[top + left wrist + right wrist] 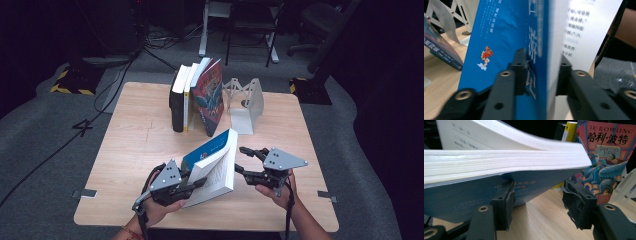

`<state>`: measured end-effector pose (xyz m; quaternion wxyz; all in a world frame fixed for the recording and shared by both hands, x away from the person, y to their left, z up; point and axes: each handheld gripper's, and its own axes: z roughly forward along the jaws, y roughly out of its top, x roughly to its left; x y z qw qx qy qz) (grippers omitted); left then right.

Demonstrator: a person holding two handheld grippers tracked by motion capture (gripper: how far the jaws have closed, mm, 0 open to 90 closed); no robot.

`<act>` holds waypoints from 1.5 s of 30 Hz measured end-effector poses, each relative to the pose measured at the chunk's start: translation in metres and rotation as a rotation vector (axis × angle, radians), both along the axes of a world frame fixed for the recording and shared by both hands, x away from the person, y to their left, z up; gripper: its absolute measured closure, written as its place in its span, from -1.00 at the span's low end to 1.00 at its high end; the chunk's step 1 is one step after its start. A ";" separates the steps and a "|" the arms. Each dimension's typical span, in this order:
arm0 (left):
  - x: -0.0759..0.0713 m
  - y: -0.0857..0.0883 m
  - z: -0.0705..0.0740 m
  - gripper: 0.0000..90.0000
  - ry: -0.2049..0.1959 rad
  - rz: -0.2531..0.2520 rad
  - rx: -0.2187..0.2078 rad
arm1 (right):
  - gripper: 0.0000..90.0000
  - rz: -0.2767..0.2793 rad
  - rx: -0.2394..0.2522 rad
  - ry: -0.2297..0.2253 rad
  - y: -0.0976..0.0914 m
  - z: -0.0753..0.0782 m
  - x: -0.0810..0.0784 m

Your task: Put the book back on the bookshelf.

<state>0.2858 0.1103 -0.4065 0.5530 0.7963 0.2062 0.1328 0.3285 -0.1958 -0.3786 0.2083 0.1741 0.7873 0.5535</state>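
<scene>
Nearest to the high camera are the two hands at the front edge of the table (125, 150), each with a gripper. Left gripper (197, 182) has its fingers clamped on the spine side of the blue book (212, 150), which is held tilted above the front middle of the table, with its pages hanging open to the right. Right gripper (245, 160) is just beside the page edge, with its fingers apart and nothing pressed between them.

From the left gripper view, one finger (520, 70) lies on the blue cover (499, 37) and the other on the page side. The cover has white Chinese characters and a small red and yellow cartoon figure on a cloud. Printed Chinese lines on an open white page (584, 32) can be seen there, but they are too blurred to read.

From the right gripper view, the thick white page block (499, 162) and the underside of the cover with faint gold writing are just ahead of the open fingers (504, 202). Behind is the red book (606, 152), with "J.K. ROWLING" and Chinese title characters over a winged creature, next to a yellow spine (570, 130).

On the high view, this red book (210, 97) leans in a row with a black book (176, 110), and a white metal bookend (247, 105) stands just beside them
</scene>
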 end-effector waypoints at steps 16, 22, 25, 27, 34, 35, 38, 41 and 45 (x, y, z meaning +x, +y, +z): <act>0.025 -0.024 -0.001 0.72 0.049 -0.190 -0.122 | -0.02 0.000 0.047 -0.042 -0.031 0.009 -0.011; 0.035 -0.040 0.000 0.71 0.025 -0.222 -0.140 | -0.01 -0.046 0.040 -0.082 -0.043 0.021 -0.014; 0.040 -0.043 0.000 0.70 0.019 -0.212 -0.138 | -0.01 -0.078 0.038 -0.083 -0.045 0.022 -0.012; 0.041 -0.042 0.002 0.69 0.005 -0.202 -0.120 | -0.01 -0.086 0.037 -0.084 -0.044 0.022 -0.011; 0.037 -0.031 0.006 0.67 -0.038 -0.142 -0.056 | -0.10 -0.085 0.037 -0.094 -0.031 0.024 -0.010; 0.037 -0.028 0.007 0.67 -0.044 -0.138 -0.048 | -0.10 -0.085 0.040 -0.094 -0.029 0.024 -0.010; 0.034 -0.022 0.007 0.67 -0.052 -0.112 -0.036 | -0.09 -0.083 0.034 -0.085 -0.021 0.021 -0.010; 0.033 -0.019 0.007 0.64 -0.062 -0.105 -0.018 | -0.09 -0.080 0.022 -0.079 -0.016 0.018 -0.009; 0.027 -0.016 0.006 0.48 -0.079 -0.078 0.025 | -0.09 -0.069 -0.007 -0.067 -0.008 0.010 -0.011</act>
